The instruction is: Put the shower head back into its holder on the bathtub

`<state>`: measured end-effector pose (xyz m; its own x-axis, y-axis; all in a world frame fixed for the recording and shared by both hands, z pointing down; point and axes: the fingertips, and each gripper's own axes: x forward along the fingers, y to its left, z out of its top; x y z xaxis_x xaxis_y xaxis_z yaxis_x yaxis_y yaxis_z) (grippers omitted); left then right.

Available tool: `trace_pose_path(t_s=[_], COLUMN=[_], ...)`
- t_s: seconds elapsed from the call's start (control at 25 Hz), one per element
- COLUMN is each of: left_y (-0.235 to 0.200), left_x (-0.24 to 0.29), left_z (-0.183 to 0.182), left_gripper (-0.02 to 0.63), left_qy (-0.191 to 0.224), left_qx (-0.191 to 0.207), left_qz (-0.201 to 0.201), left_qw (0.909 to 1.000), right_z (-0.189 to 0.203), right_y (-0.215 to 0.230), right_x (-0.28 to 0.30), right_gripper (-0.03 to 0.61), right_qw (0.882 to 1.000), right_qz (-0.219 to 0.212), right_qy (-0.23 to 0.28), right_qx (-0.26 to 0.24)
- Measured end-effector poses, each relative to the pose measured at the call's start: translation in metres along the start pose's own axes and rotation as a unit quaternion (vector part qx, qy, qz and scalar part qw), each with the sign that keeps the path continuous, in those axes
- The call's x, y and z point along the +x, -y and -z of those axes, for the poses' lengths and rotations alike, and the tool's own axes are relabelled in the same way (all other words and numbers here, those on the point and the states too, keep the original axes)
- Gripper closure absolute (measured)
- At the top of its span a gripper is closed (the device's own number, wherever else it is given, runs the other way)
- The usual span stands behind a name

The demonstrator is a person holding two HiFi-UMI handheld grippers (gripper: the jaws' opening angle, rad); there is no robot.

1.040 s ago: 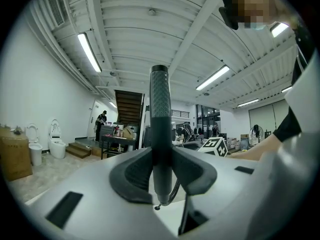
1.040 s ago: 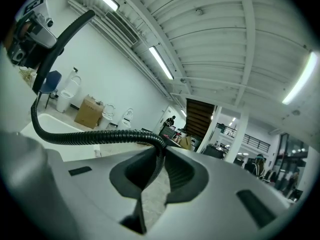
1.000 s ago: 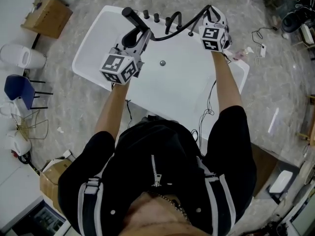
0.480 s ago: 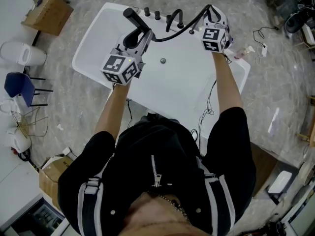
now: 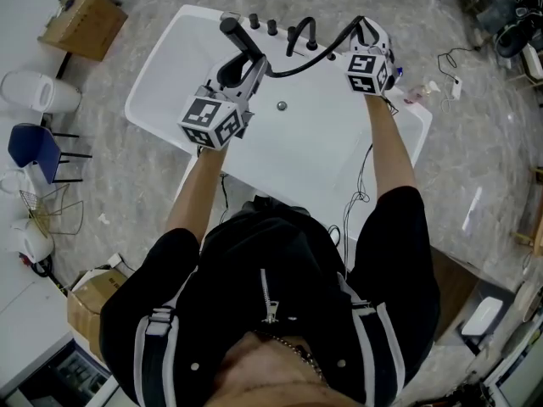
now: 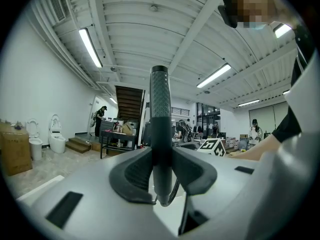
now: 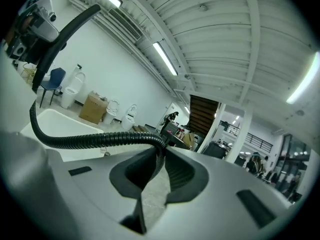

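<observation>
Shifted slightly toward the rim fittings [image 5: 273, 27], the shower head [image 6: 160, 114] is clamped upright in the left gripper [image 6: 161, 169] for insertion. Its hose [image 7: 100, 140] is pinched by the right gripper [image 7: 159, 156], lifted clear of the bathtub [image 5: 165, 75].

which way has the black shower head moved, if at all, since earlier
Yes, slightly: the black shower head edged right, toward the black tap knobs.

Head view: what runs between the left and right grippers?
Black ribbed shower hose, arcing from left gripper to right gripper over the white bathtub; head view.
</observation>
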<state>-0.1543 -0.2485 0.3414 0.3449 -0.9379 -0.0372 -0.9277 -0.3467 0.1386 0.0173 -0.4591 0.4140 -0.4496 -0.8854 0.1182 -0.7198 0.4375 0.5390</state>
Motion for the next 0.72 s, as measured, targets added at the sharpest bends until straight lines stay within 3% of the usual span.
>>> trace_pose_path(t_s=[0.2,0.48,0.72], left_y=[0.000,0.001,-0.001], left_x=[-0.001,0.001,-0.001], left_z=[0.006,0.005,0.013], left_gripper=[0.482,0.482,0.482], left_qy=[-0.006,-0.003,-0.010], left_qx=[-0.002,-0.004,-0.007], left_qz=[-0.001,0.002,-0.002], left_qw=[1.0000,1.0000,0.9999], right_z=[0.007,-0.013,0.011], right_y=[-0.004,0.004,-0.010], right_x=[-0.001,0.001,0.004], right_gripper=[0.515,0.515,0.515], right_qw=[1.000,1.000,1.000], right_qz=[-0.004,0.005,-0.008], right_qy=[-0.004,0.014,-0.011], right_qx=[0.002,-0.018,-0.013])
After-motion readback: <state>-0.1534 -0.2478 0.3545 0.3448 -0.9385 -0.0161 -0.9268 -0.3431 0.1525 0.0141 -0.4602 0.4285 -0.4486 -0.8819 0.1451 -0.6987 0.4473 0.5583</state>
